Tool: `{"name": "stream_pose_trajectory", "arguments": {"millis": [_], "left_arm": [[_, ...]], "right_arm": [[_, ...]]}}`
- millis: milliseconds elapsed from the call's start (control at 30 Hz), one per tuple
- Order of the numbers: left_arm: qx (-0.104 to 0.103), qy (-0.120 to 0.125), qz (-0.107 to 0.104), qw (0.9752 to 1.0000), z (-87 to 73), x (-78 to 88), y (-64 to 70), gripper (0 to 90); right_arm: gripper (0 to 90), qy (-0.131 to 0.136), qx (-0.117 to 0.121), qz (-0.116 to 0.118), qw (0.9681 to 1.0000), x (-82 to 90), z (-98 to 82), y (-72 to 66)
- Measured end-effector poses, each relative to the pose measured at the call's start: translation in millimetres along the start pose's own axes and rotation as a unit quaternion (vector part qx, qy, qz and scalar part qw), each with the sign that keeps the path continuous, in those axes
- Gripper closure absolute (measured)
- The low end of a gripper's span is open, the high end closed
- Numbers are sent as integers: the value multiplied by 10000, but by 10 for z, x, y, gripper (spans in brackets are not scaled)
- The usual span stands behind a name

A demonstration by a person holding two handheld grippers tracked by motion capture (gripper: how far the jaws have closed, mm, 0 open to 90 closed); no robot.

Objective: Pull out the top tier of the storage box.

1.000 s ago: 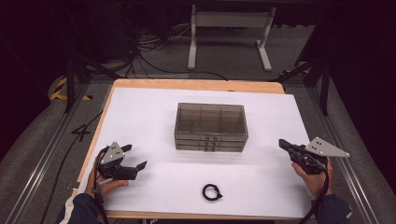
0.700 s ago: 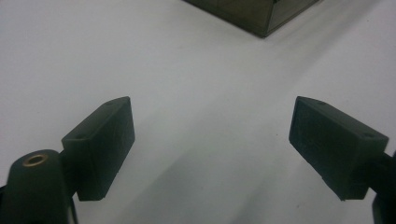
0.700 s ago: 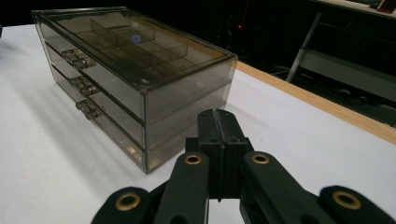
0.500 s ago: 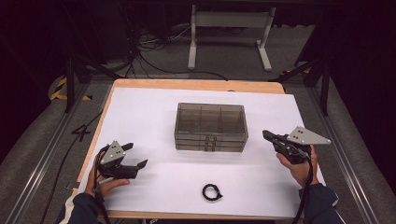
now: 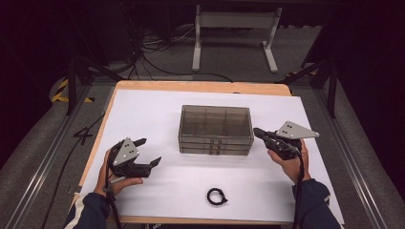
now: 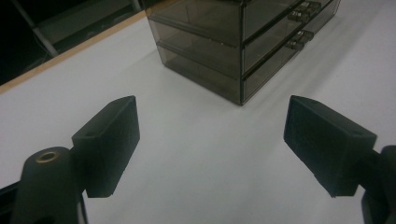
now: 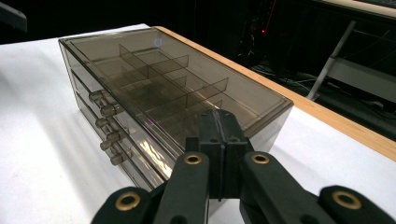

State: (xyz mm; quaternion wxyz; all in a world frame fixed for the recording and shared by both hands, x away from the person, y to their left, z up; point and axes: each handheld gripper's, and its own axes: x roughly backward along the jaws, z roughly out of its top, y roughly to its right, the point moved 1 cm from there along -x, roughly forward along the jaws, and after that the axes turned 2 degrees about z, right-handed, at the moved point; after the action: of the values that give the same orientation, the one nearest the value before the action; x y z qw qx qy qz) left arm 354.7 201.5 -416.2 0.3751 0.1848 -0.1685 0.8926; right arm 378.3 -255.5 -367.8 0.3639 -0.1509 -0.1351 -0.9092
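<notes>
Room: dark, with a grey carpeted floor (image 5: 43,157) around the work area. A pale metal stand (image 5: 234,28) with two splayed feet stands in the upper centre of the high view; black cables (image 5: 148,52) lie tangled to its left. Yellow-and-black hazard tape (image 5: 64,90) marks the floor at the left edge.

Desk (image 5: 200,87): rectangular, light wood edge, its top covered by a smooth matt white sheet (image 5: 143,114). It occupies the centre of the high view.

Drawer box (image 5: 216,130): smoky transparent plastic, rectangular, glossy, in the centre of the frame on the white sheet. Inner dividers show through its flat top. The right gripper view shows stacked drawers with small round knobs (image 7: 106,110) on the front face.

Left hand-held gripper (image 5: 143,152): black body with a grey three-cornered plate, held in a hand at the lower left of the high view, well apart from the box. Its blocky matt black jaws stand wide apart with nothing between them, having just closed a little; bare white sheet shows in the gap in the left gripper view.

Right hand-held gripper (image 5: 257,132): same build, at the right of centre, its tip just beside the right end of the box. Its jaws are pressed together, holding nothing; brass-coloured pivots (image 7: 192,159) show on the linkage.

Black ring (image 5: 216,196): small, coiled, cord-like, lying on the sheet at lower centre, between the two hands and apart from both.
</notes>
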Motion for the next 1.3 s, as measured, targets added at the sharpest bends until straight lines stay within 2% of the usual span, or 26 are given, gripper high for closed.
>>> {"name": "stream_pose_trajectory", "arguments": {"millis": [133, 233, 300, 400, 433, 467, 633, 700, 767, 800, 867, 1000, 1067, 1167, 1233, 1300], "left_arm": [[-157, 67, -74, 9998, 136, -61, 85, 190], [-395, 86, -97, 9991, 231, -123, 153, 190], [-443, 108, -139, 9989, 265, -144, 187, 209], [-620, 111, -255, 9977, 360, -204, 268, 228], [-618, 163, -367, 9973, 400, -226, 310, 235], [-651, 176, -391, 9970, 426, -238, 341, 245], [-943, 361, -614, 9930, 625, -370, 558, 262], [-1002, 363, -704, 9918, 673, -431, 616, 277], [-1120, 373, -737, 9903, 719, -496, 680, 310], [-1131, 408, -829, 9893, 736, -524, 711, 343], [-1255, 359, -793, 9883, 779, -578, 764, 406], [-1300, 381, -732, 9881, 831, -690, 844, 485], [-1360, 378, -735, 9873, 841, -736, 869, 496], [-1507, 360, -604, 9861, 852, -792, 905, 513], [-1467, 379, -598, 9866, 851, -826, 918, 531], [-1523, 356, -523, 9863, 851, -856, 927, 542]], "right_arm": [[900, -145, -7, -20, 9999, -101, 6, -14], [900, -249, -19, -50, 9997, -149, -3, -15], [900, -303, -19, -40, 9995, -164, -12, -11], [900, -296, -109, -49, 9995, -175, -32, 12], [900, -295, -119, -53, 9995, -174, -34, 13], [900, -294, -116, -70, 9995, -175, -34, 8], [900, -260, -163, -118, 9995, -180, -44, 0], [900, -233, -191, -118, 9995, -180, -50, -2], [900, -211, -216, -111, 9995, -180, -55, 0], [900, -203, -216, -112, 9995, -180, -56, 0], [900, -195, -218, -118, 9995, -179, -61, 0], [900, -184, -227, -128, 9995, -177, -65, -3], [900, -183, -229, -134, 9995, -177, -65, -8], [900, -169, -231, -136, 9995, -178, -67, -9], [900, -162, -244, -131, 9995, -176, -71, -7], [900, -151, -247, -123, 9995, -176, -73, -5]]}}
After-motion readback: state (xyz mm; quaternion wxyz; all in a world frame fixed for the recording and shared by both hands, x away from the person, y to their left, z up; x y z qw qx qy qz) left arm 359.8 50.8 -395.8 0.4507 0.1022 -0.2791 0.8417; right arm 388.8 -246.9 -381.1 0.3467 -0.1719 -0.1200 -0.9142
